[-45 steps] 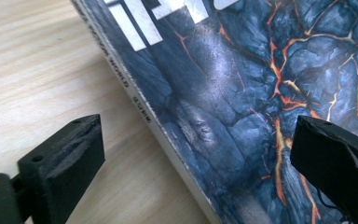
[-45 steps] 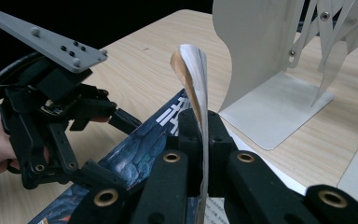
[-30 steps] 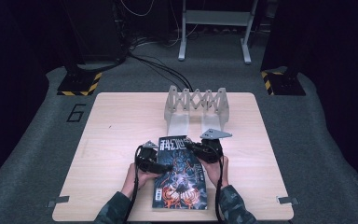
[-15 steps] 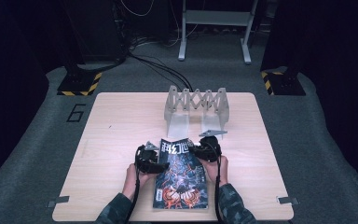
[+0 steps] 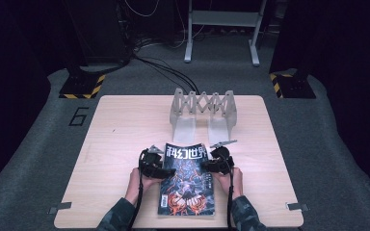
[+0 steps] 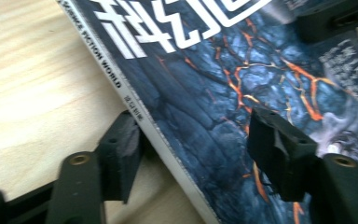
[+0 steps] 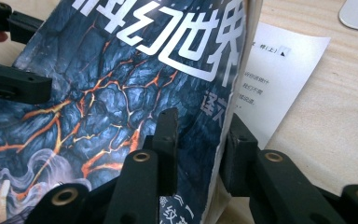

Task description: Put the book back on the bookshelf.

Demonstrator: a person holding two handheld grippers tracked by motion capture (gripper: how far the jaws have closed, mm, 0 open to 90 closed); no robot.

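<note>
Magazine is laid flat at table's near edge, lowered since earlier | left gripper: spine edge is straddled, jaws apart, pads not pressed | right gripper: cover's free edge is flanked by narrowly parted jaws, lately opening | rack unmoved.

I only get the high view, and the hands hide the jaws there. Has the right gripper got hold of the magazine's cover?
Observer: The cover's free edge stands between the jaws of the right gripper, lifted off a white page. The jaws have just been opening.
Operator: And the left one?
Observer: The left gripper is open and straddles the spine of the magazine, one jaw on the table side, the other over the cover.
Operator: Any print on that spine?
Observer: Small white letters ending in FICTION WORLD.
</note>
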